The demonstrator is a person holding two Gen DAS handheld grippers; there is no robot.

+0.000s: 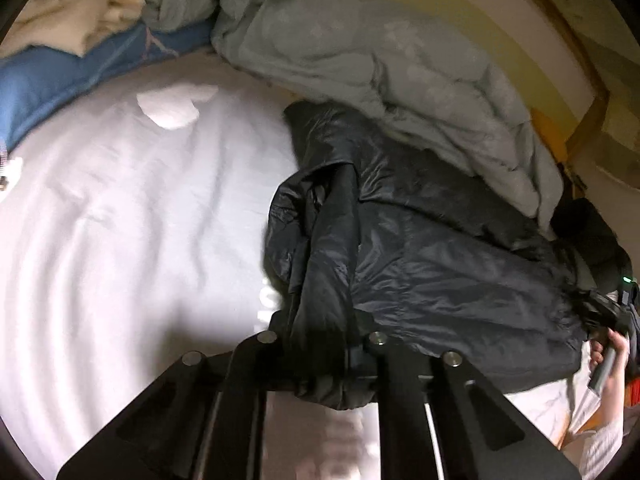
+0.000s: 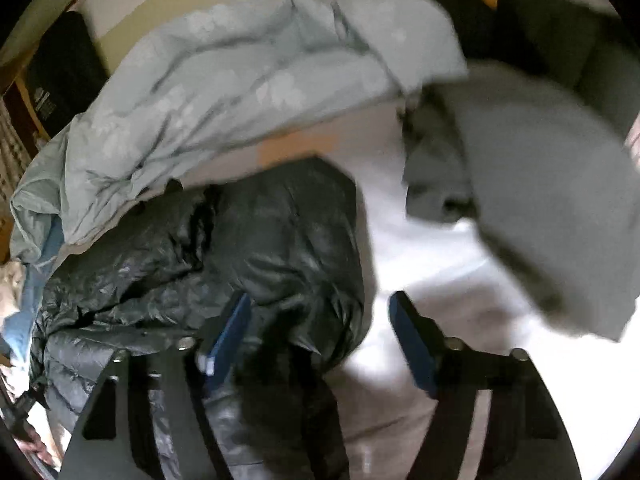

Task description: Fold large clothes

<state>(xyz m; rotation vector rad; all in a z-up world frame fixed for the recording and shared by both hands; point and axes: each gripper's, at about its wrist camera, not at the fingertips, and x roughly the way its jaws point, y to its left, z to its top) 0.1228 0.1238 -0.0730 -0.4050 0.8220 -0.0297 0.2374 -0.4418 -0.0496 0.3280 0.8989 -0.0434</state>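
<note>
A black puffer jacket [image 1: 420, 248] lies crumpled on the white bed sheet [image 1: 120, 220]. In the left wrist view my left gripper [image 1: 324, 332] is shut on a bunched fold of the jacket, and the fabric hides its fingertips. In the right wrist view the same jacket [image 2: 280, 232] fills the lower left. My right gripper [image 2: 320, 320] is open just above it, blue pads [image 2: 230, 332] wide apart. The left pad is over the jacket's edge and the right one over bare sheet [image 2: 400, 248]. A hand [image 1: 610, 354] shows at the right edge of the left wrist view.
A pale green duvet [image 1: 380, 80] is heaped behind the jacket, along the bed's far side. A blue cover [image 1: 60, 80] and a cream cloth [image 1: 72, 16] lie at the far left. In the right wrist view a grey garment [image 2: 540, 200] lies to the right on the sheet.
</note>
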